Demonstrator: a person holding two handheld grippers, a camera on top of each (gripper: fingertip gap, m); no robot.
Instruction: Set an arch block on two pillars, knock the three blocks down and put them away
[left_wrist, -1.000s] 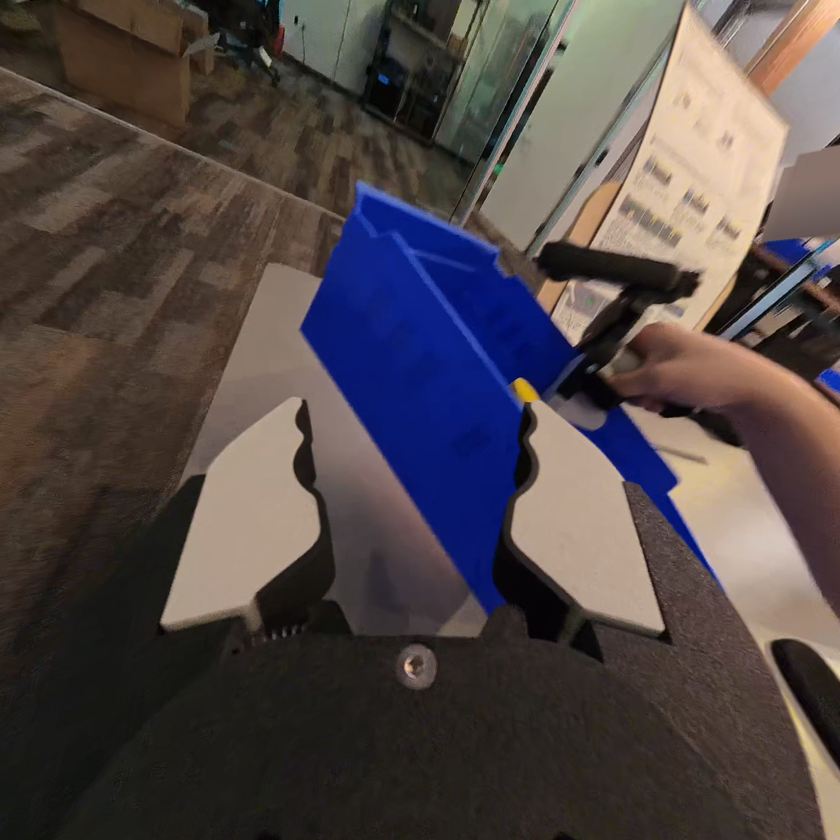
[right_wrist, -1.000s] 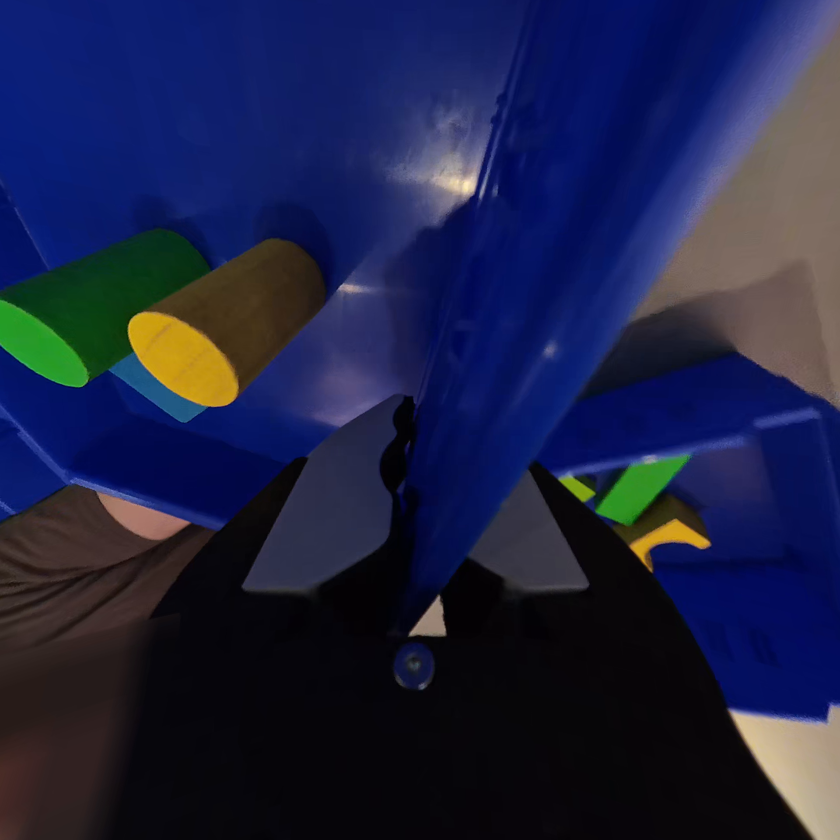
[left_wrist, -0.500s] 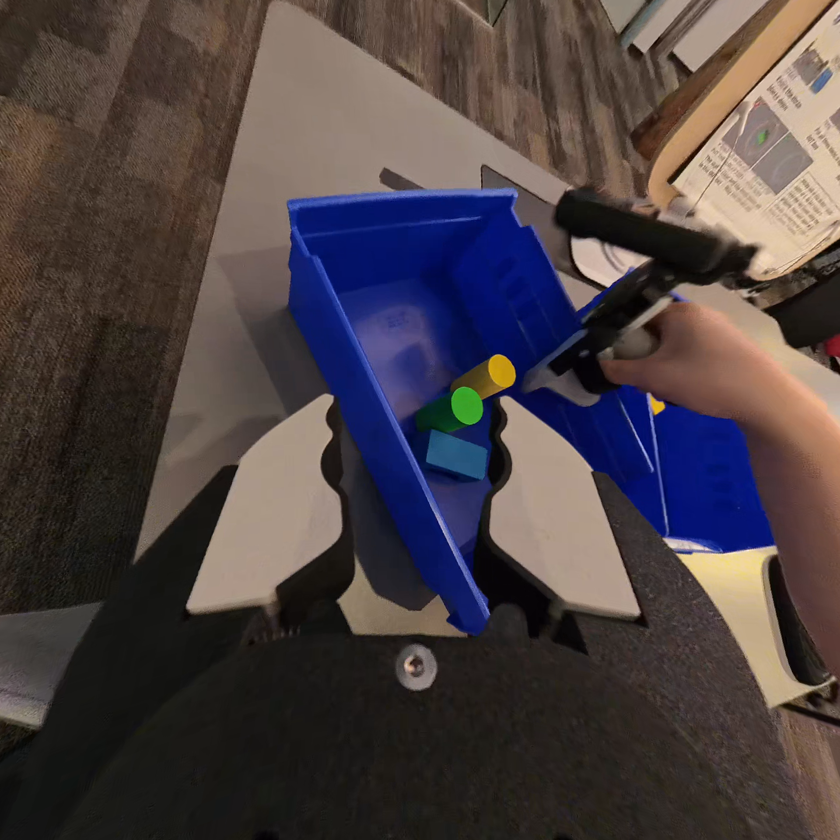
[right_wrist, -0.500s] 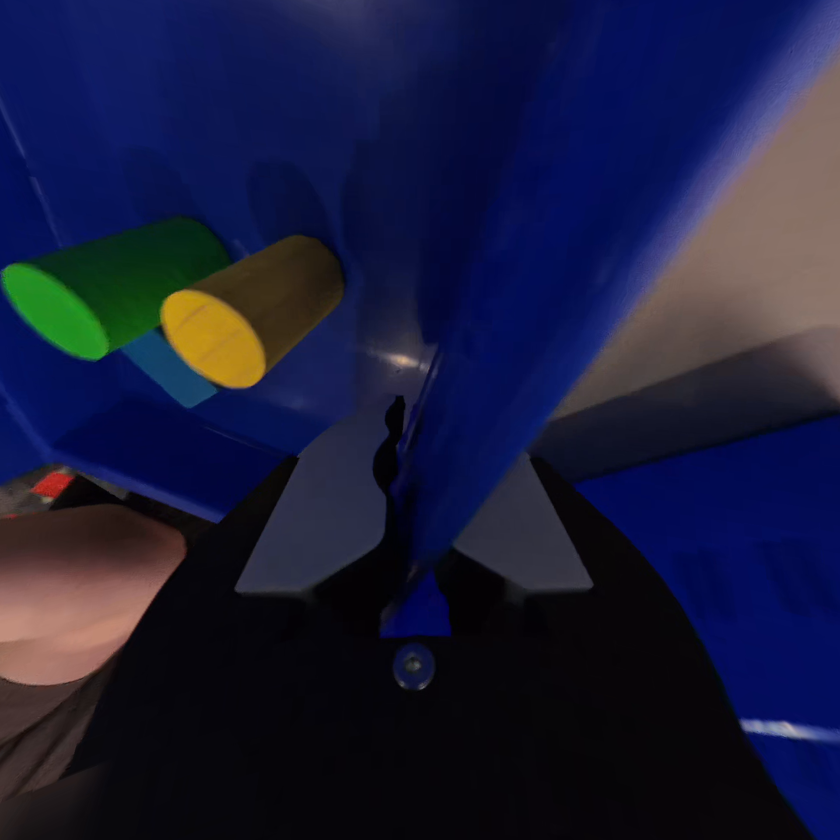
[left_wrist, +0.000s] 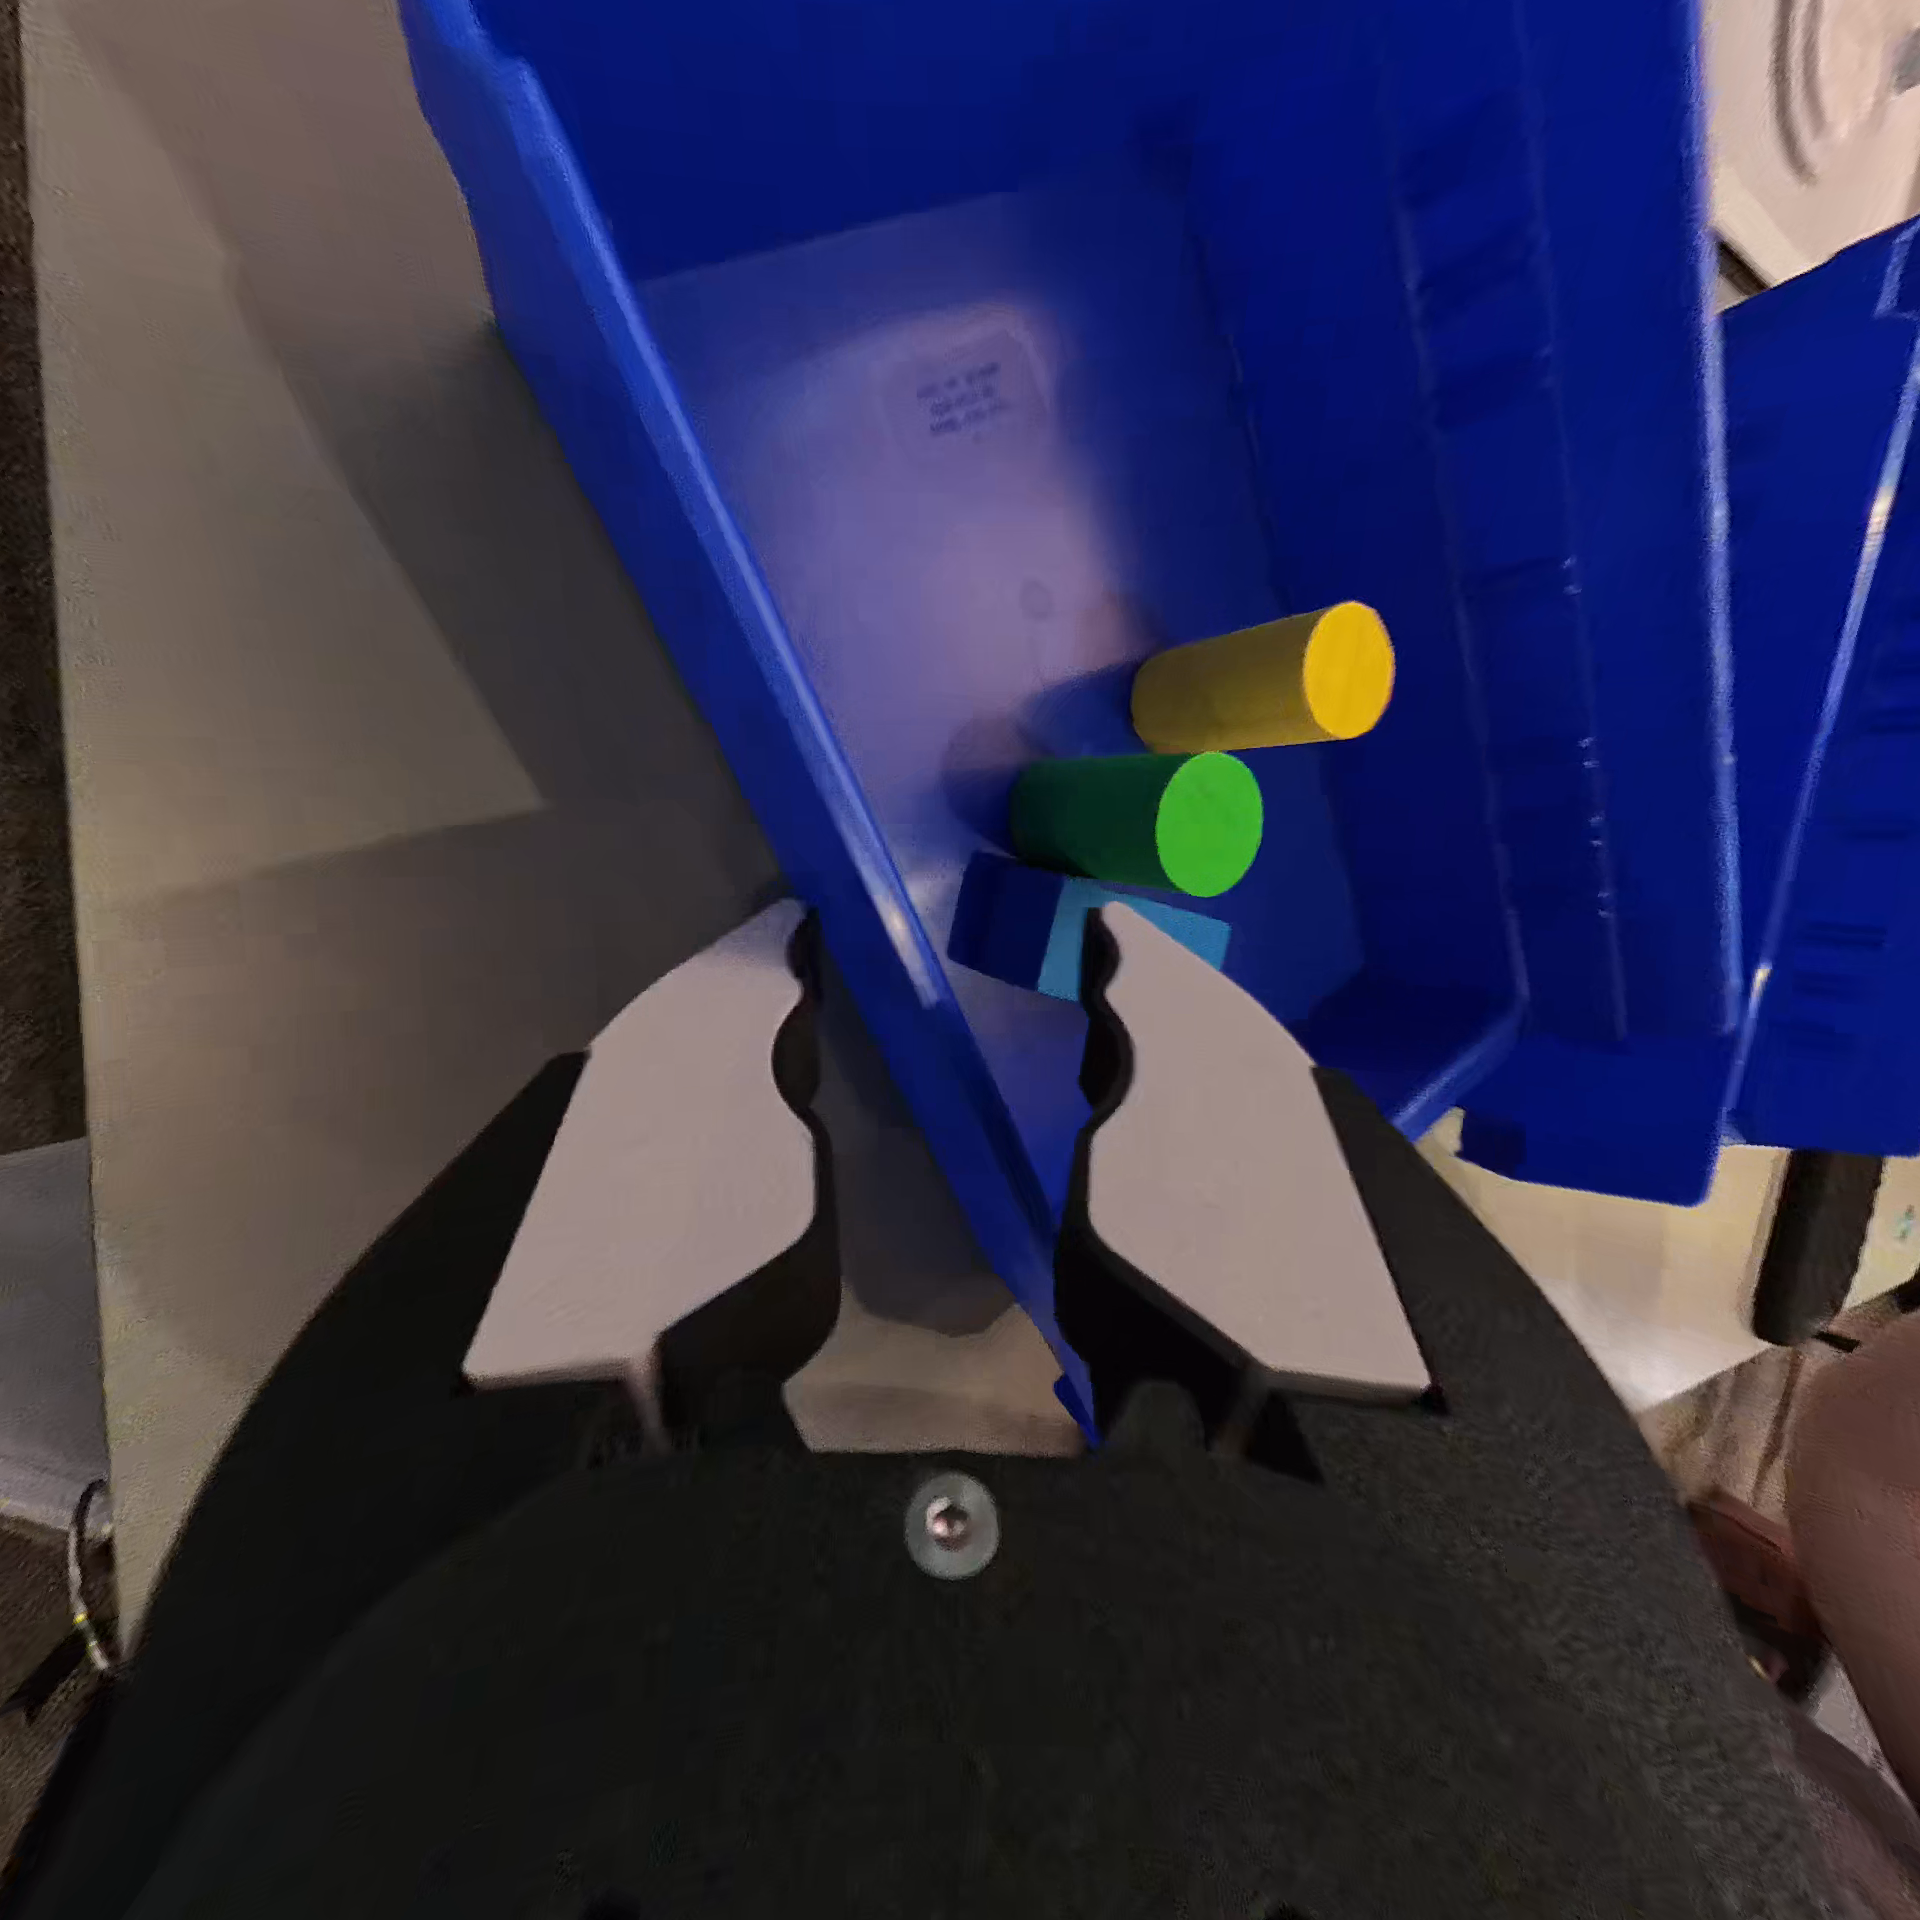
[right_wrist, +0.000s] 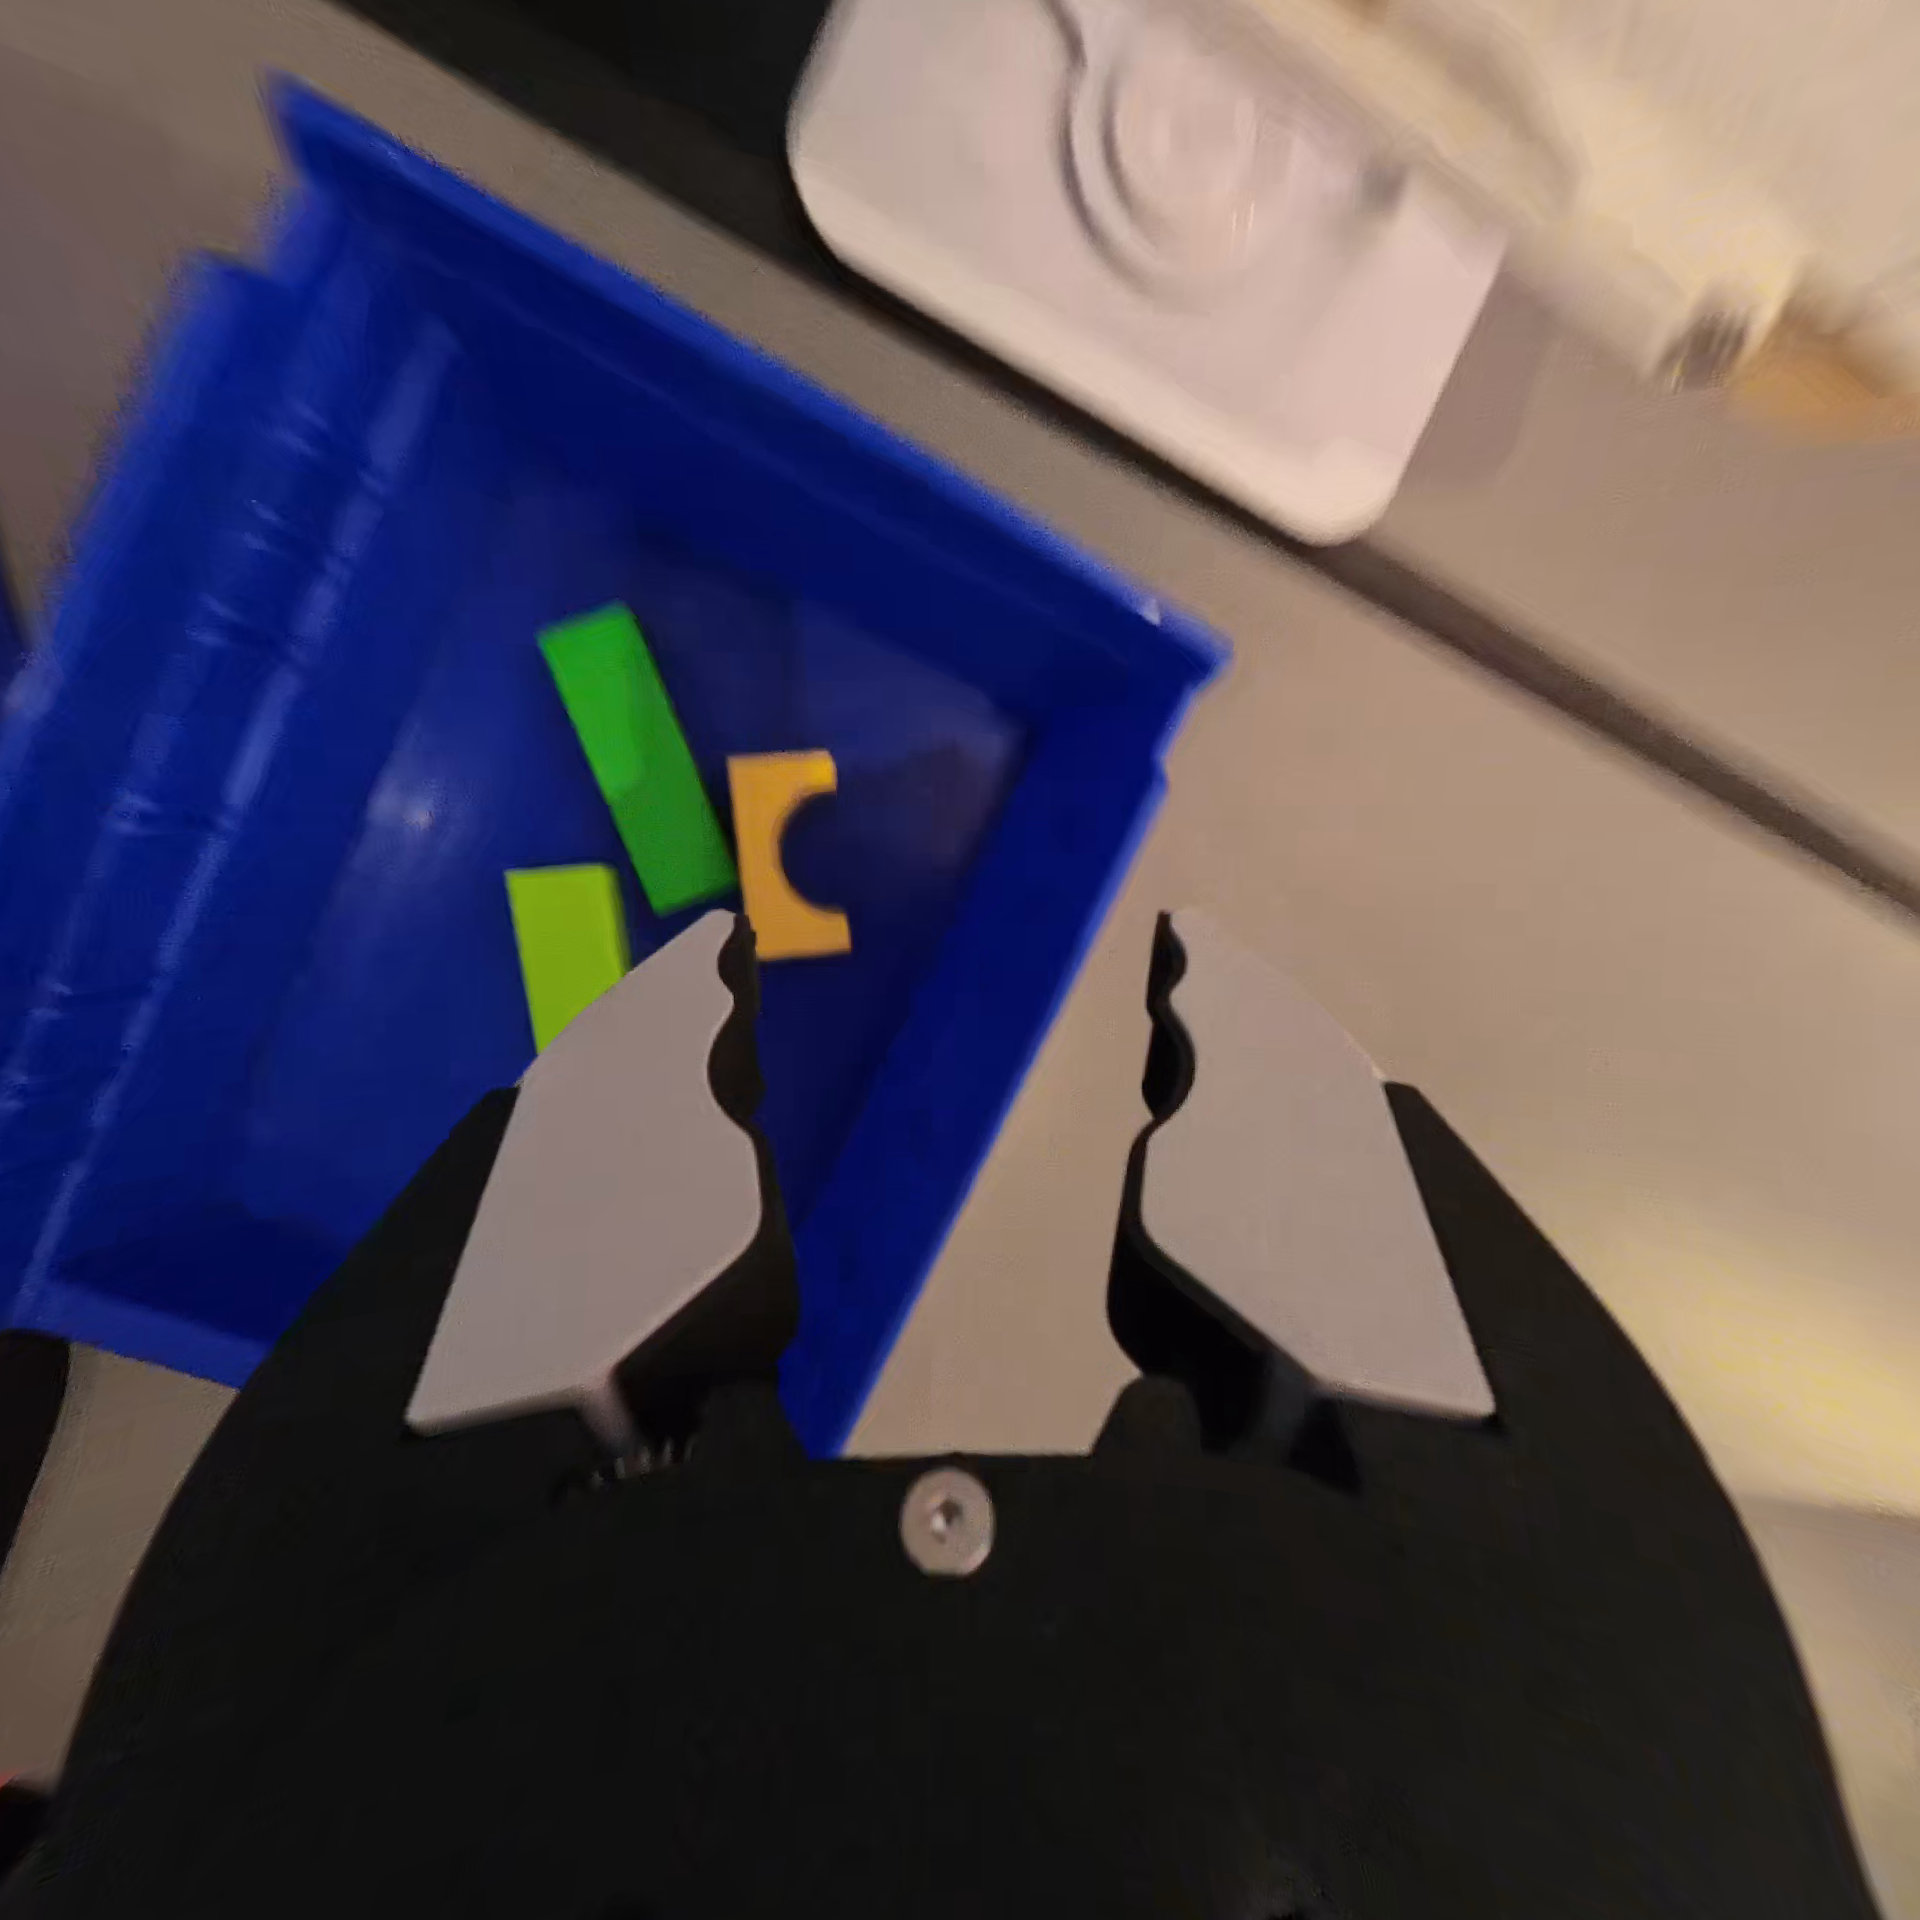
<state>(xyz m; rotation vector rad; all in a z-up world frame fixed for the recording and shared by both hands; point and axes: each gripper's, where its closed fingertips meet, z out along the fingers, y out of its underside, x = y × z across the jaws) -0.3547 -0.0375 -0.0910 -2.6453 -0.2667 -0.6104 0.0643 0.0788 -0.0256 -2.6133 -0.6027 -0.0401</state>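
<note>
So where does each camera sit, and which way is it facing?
Left wrist: on the left claw, facing down into a bin holding a yellow cylinder; its open fingers straddle the bin's wall.
Right wrist: on the right claw, facing down over a second bin holding an arch; its open fingers straddle that wall.
Shared: probably the white tray.

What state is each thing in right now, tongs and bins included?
Left tongs: open, straddling the bin wall.
Right tongs: open, straddling the other bin's wall.
Left blue bin: tilted.
Yellow cylinder, green cylinder: lying.
Right blue bin: holding the orange arch block, lying flat.
</note>
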